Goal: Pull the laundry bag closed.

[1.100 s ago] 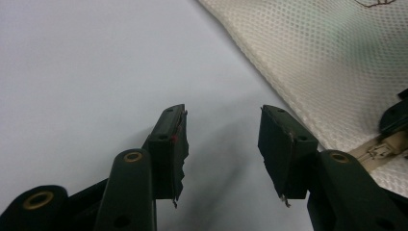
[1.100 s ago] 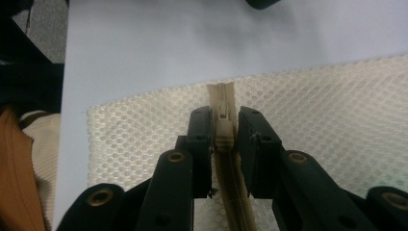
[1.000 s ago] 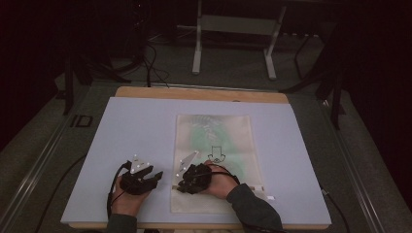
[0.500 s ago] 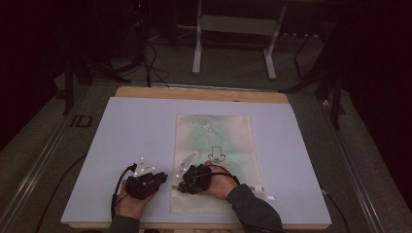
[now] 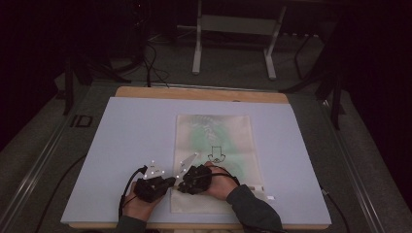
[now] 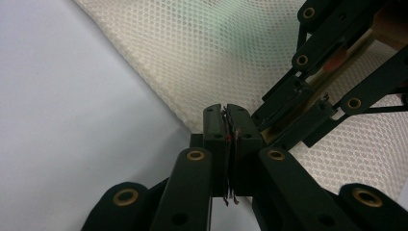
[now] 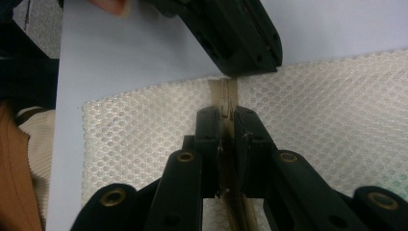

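Observation:
A cream mesh bag (image 5: 214,136) with something green inside lies flat on the table. Its tan zipper (image 7: 226,89) runs across the near end. My right gripper (image 7: 226,115) (image 5: 180,183) lies on the bag and is shut on that zipper. My left gripper (image 6: 228,122) (image 5: 171,183) faces it from the left. Its jaws have just been closing and are now pressed together on the bag's left edge (image 6: 192,115), where the zipper ends. The left gripper (image 7: 235,43) sits close ahead in the right gripper view. The right gripper (image 6: 312,96) slants in at the upper right of the left gripper view.
The table (image 5: 131,131) has a pale blue top and a wooden far edge (image 5: 199,93). A black arrow mark (image 5: 215,155) shows on the bag beside the right hand. A white metal stand (image 5: 233,29) and cables are on the dark floor behind.
The left hand has slid right to the bag's left edge, and its jaws have gone from wide to closed. The right gripper has stayed on the bag.

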Tool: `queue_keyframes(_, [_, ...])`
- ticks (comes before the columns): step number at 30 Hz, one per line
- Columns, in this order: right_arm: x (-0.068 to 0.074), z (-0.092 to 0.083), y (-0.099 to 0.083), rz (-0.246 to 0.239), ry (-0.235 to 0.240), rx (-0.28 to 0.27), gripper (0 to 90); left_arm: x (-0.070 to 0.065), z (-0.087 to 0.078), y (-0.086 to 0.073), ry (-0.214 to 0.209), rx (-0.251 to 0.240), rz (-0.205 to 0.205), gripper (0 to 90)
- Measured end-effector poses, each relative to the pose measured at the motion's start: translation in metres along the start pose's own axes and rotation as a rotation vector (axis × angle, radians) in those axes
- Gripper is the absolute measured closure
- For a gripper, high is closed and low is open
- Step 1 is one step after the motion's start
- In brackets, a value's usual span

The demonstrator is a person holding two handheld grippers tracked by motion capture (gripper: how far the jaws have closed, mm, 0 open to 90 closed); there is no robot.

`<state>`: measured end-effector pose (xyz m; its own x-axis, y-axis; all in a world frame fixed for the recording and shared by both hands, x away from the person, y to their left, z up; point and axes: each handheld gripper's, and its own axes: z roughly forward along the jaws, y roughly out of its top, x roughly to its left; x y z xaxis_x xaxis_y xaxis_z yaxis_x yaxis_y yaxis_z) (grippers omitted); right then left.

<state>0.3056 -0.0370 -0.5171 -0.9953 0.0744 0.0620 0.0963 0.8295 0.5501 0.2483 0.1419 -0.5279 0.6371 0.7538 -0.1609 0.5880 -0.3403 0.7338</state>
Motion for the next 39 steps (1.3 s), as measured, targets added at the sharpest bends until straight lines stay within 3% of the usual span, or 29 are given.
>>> queue_keyframes(13, [0.001,0.000,0.001,-0.011,-0.007,0.011,81.9,-0.004,0.010,0.000,0.034,0.033,0.005,89.1])
queue_keyframes(20, [0.001,0.000,0.005,-0.048,-0.014,0.047,82.0,-0.017,0.015,0.005,0.114,0.061,0.051,89.5])
queue_keyframes(39, [0.001,-0.008,0.000,-0.052,-0.015,0.085,82.4,-0.014,0.015,0.005,0.107,0.071,0.055,89.5])
